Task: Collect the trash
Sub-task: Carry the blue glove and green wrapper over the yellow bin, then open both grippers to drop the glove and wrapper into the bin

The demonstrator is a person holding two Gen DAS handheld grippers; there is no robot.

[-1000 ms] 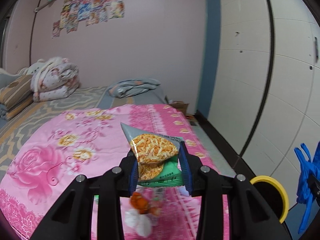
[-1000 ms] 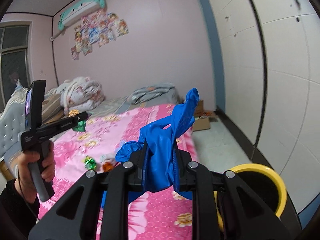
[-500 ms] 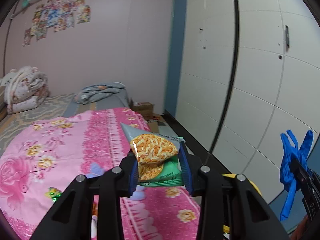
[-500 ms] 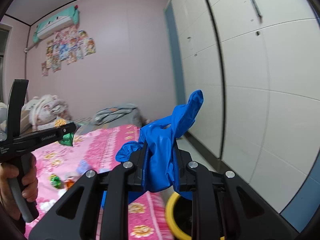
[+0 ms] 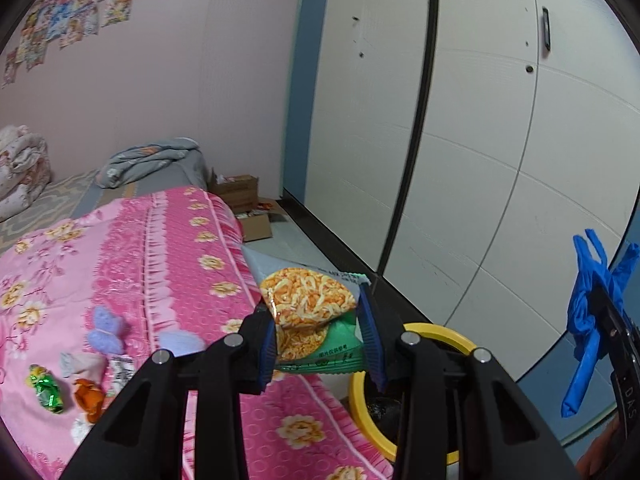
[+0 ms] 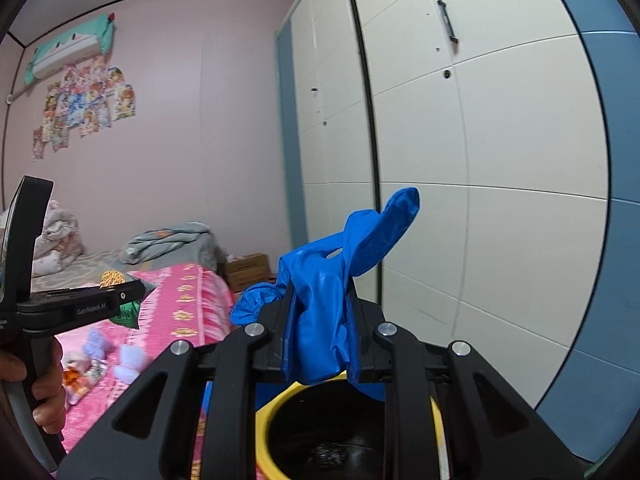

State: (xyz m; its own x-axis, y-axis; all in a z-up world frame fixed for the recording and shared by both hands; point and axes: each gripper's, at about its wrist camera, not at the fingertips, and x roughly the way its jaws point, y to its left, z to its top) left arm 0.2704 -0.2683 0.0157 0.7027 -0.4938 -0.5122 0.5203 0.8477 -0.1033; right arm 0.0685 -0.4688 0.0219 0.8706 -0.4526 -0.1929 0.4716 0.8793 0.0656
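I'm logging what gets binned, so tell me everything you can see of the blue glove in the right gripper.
The blue glove looks like thin, glossy disposable rubber, crumpled and limp. The right gripper is shut on its bunched middle. One finger sticks up and to the right, another bunch spills out to the left, and the rest hangs below the pads. It hangs just above the yellow-rimmed bin, not touching it.

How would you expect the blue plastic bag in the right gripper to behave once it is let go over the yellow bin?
The blue plastic bag looks thin and floppy: it bunches between the right gripper pads and its loose ends droop. It is probably very light, so it may drift rather than drop straight into the yellow bin. Crumpled film could also cling to a pad.
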